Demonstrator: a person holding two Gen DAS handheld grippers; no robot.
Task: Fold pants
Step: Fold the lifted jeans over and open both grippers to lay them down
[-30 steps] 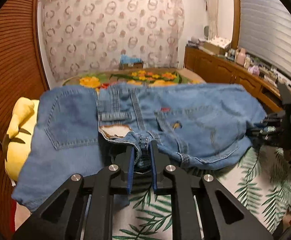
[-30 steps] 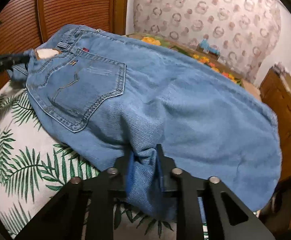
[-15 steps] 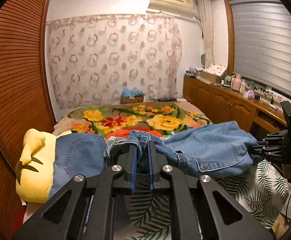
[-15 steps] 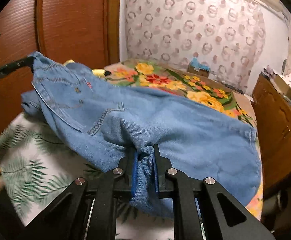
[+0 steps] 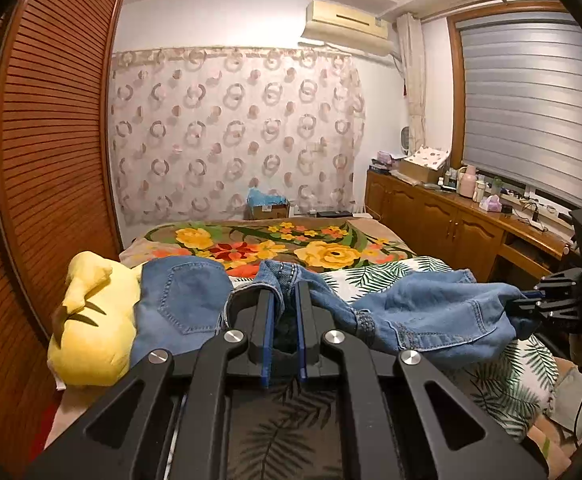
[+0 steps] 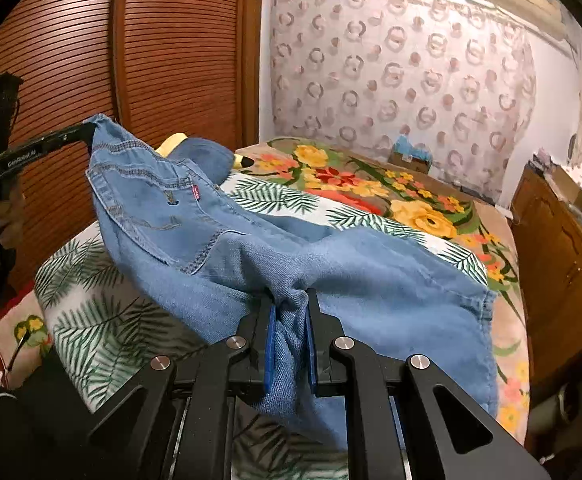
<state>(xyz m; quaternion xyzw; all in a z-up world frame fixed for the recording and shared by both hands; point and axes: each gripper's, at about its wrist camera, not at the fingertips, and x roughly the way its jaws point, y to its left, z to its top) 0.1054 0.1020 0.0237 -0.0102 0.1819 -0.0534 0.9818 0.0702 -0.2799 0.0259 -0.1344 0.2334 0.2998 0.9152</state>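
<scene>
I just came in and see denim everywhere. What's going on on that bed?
A person with a gripper in each hand is folding a pair of jeans on the bed. The left gripper is shut on the waistband end, and the right gripper is shut on a bunch of the legs. The denim hangs between them, partly draped over a yellow plush toy.

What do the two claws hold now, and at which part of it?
Both hold the blue denim pants: the left claw pinches the waistband, the right claw a bunched fold of the leg fabric.
</scene>
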